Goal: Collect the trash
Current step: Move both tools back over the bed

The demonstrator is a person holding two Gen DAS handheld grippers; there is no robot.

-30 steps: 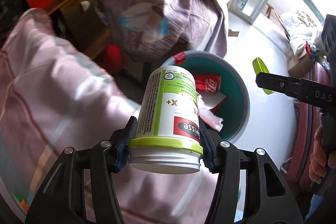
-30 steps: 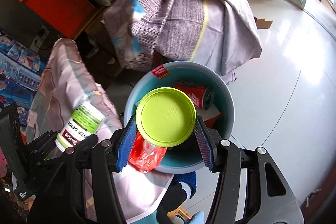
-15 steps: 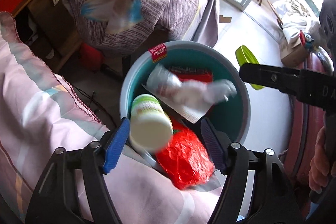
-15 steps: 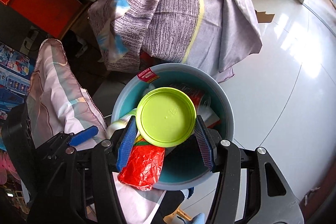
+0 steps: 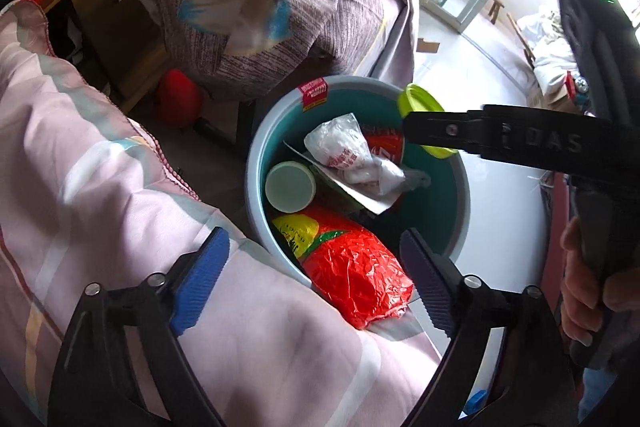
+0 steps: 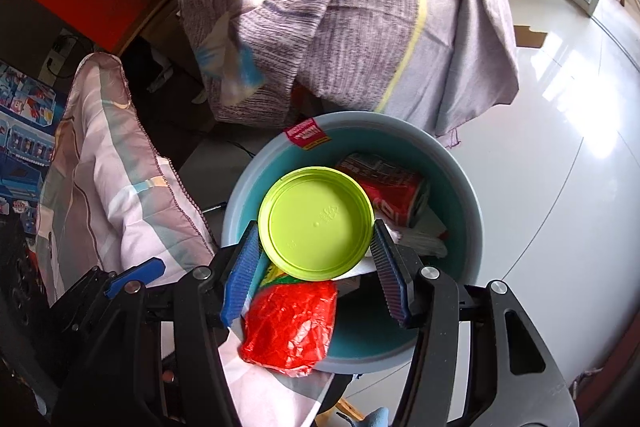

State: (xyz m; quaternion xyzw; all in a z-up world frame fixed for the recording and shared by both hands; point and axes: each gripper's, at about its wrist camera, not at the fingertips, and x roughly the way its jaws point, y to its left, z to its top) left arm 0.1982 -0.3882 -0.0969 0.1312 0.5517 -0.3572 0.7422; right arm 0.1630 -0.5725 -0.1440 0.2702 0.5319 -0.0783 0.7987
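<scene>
Lid (image 6: 316,223): light, stiff, smooth; best held by its rim.
Where: over the bin (image 6: 464,187).
Right gripper (image 6: 316,251): lid is pinched at both edges.
Left gripper (image 5: 312,283): jaws opening, nothing held.

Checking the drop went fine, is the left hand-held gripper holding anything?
No, the left hand-held gripper is empty, jaws opening, and the white bottle lies in the bin.
</scene>
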